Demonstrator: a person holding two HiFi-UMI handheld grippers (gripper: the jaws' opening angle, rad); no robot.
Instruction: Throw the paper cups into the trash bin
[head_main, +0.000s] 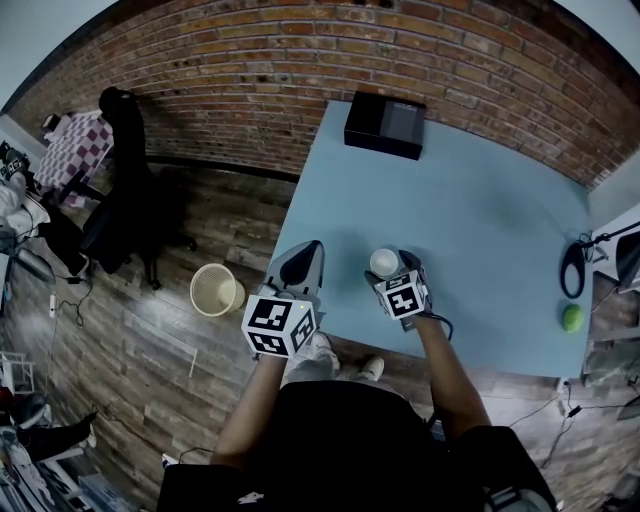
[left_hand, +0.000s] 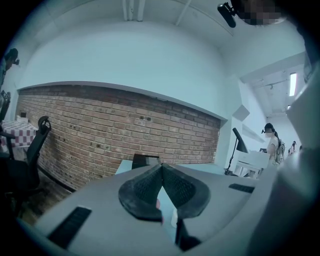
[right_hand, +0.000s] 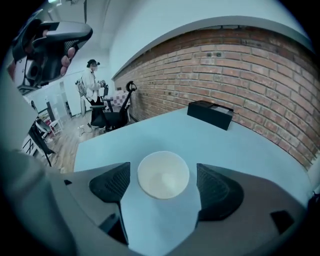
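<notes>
Blue table (head_main: 480, 230) by brick wall (head_main: 400, 50): R tongs (right_hand: 163, 171) open w/ paper cup (right_hand: 163, 176) between, L tongs (left_hand: 161, 172) closed, empty

— What of the white paper cup (head_main: 384, 262)?
— Only its open mouth shows; the right gripper (head_main: 393, 272) hides its side in the head view.
— And at the left gripper (left_hand: 161, 172)?
— A small pale thing (left_hand: 173, 218), mostly behind the black pads (left_hand: 140, 192); I cannot tell what.
— The round green thing (head_main: 572, 318) at the light blue table's (head_main: 480, 220) right edge?
— Too small to name, like the black loop (head_main: 571, 268) beside it.
</notes>
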